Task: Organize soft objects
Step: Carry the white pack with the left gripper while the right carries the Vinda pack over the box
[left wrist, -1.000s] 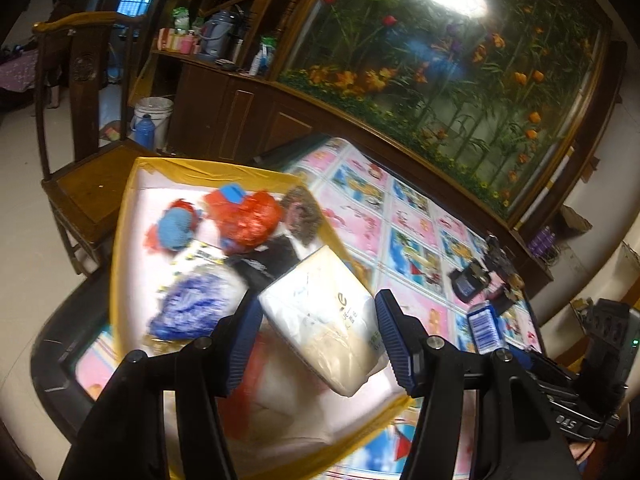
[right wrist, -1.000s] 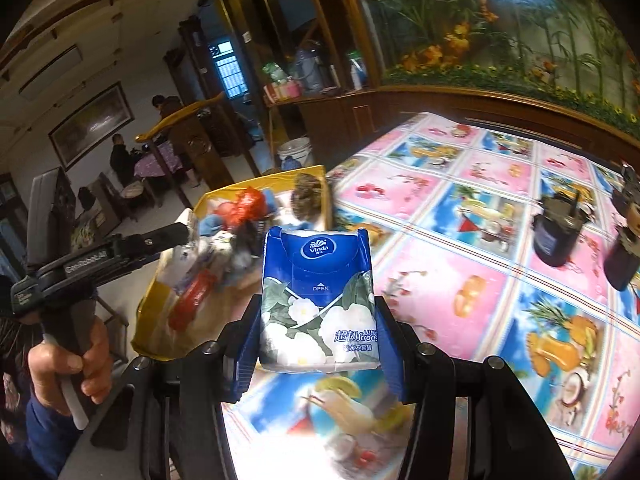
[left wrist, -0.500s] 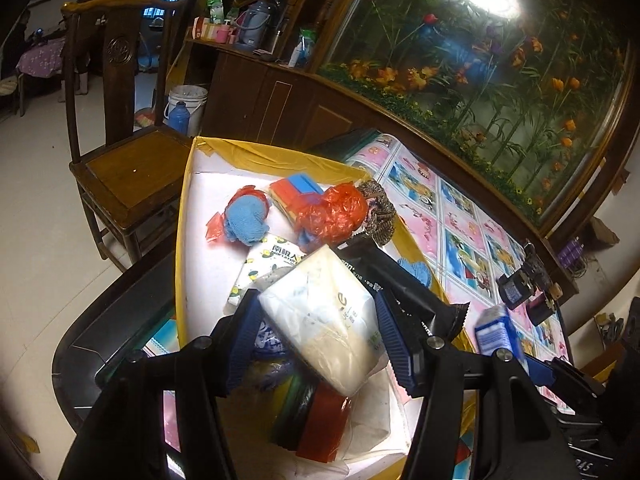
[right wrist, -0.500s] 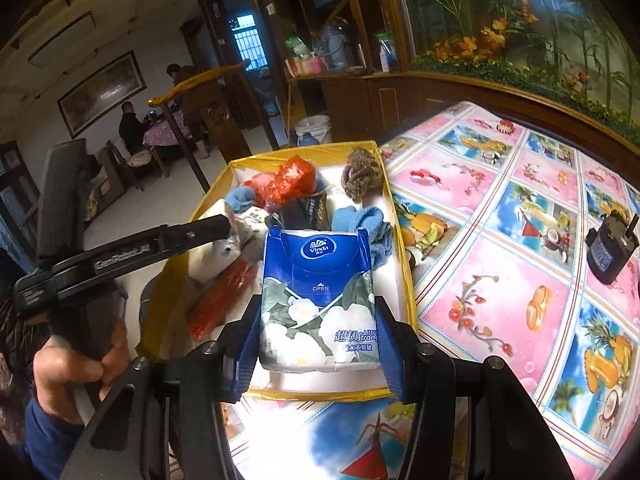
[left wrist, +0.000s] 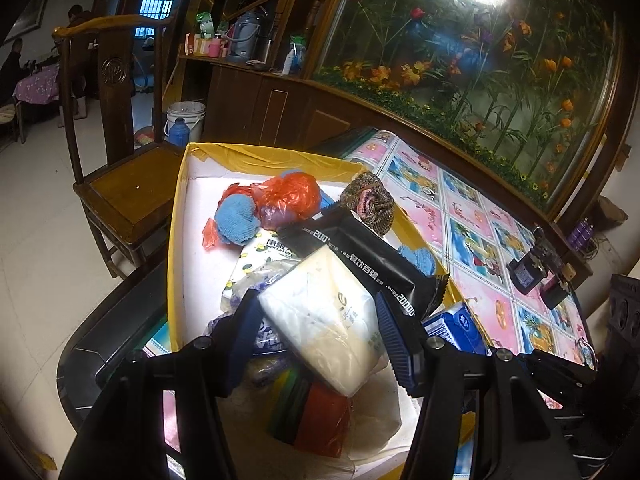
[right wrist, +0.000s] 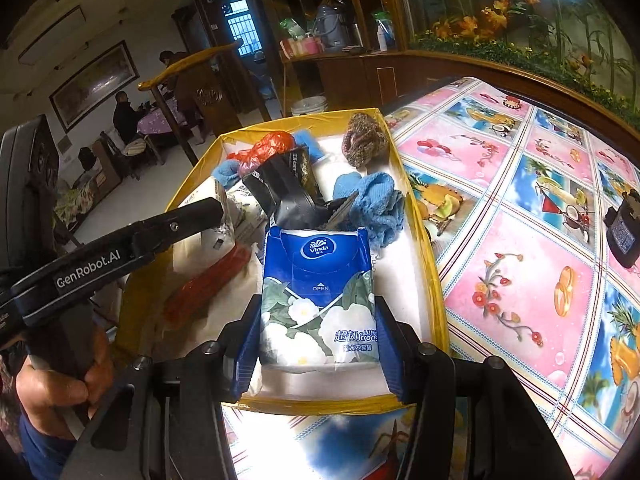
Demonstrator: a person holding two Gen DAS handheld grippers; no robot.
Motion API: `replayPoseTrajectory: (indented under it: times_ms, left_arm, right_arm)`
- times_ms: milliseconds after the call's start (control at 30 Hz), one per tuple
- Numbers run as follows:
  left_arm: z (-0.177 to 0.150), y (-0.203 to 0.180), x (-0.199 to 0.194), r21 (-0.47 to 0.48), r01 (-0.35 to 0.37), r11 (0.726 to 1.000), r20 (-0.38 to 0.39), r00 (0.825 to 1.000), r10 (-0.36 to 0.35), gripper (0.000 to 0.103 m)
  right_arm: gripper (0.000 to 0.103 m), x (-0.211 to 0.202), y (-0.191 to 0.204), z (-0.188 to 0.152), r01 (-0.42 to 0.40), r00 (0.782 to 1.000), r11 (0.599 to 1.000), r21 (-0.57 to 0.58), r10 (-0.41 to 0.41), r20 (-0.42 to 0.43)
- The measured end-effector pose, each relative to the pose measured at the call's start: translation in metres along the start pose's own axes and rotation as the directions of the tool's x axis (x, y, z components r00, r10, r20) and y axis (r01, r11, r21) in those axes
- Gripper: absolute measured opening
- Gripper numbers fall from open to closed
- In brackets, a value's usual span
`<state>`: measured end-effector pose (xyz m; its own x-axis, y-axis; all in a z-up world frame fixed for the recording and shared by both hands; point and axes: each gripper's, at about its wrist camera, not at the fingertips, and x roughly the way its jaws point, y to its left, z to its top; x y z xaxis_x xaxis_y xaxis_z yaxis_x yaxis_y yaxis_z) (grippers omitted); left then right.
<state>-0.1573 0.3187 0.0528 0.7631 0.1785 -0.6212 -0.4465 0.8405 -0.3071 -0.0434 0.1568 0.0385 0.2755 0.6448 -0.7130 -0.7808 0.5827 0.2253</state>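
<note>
Both packs clamped by sides for clean drop: left gripper (left wrist: 320,332) grips white pack (left wrist: 328,320), right gripper (right wrist: 316,332) blue pack (right wrist: 318,300), w/ box (right wrist: 428,264) just below, ahead

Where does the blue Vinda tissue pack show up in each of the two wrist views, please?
Left wrist: the blue Vinda tissue pack peeks out at lower right, just past the right finger of the left gripper.
Right wrist: it fills the lower centre, clamped in the right gripper.
Shared landmark: the yellow-rimmed box.
</note>
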Motion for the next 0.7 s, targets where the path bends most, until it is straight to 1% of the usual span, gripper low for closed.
replayPoseTrajectory:
  times_ms: [233,400,700]
  left_arm:
    - [0.0,-0.002,0.001,0.01,0.001,1.0,0.001,1.0,-0.001,0.058]
    - [0.002,-0.002,0.003,0.022,0.015,1.0,-0.006,1.0,-0.015,0.058]
    - [0.002,-0.005,0.004,0.034,0.005,0.999,-0.008,1.0,-0.004,0.058]
  right_arm:
    - [0.057,0.006,0.005,-0.006,0.024,1.0,0.999,-0.025,-0.025,-0.012]
    - [0.057,0.008,0.009,-0.008,0.042,0.999,0.998,-0.049,-0.043,-0.008]
    - [0.057,0.008,0.012,-0.011,0.063,0.998,0.995,-0.075,-0.064,0.002]
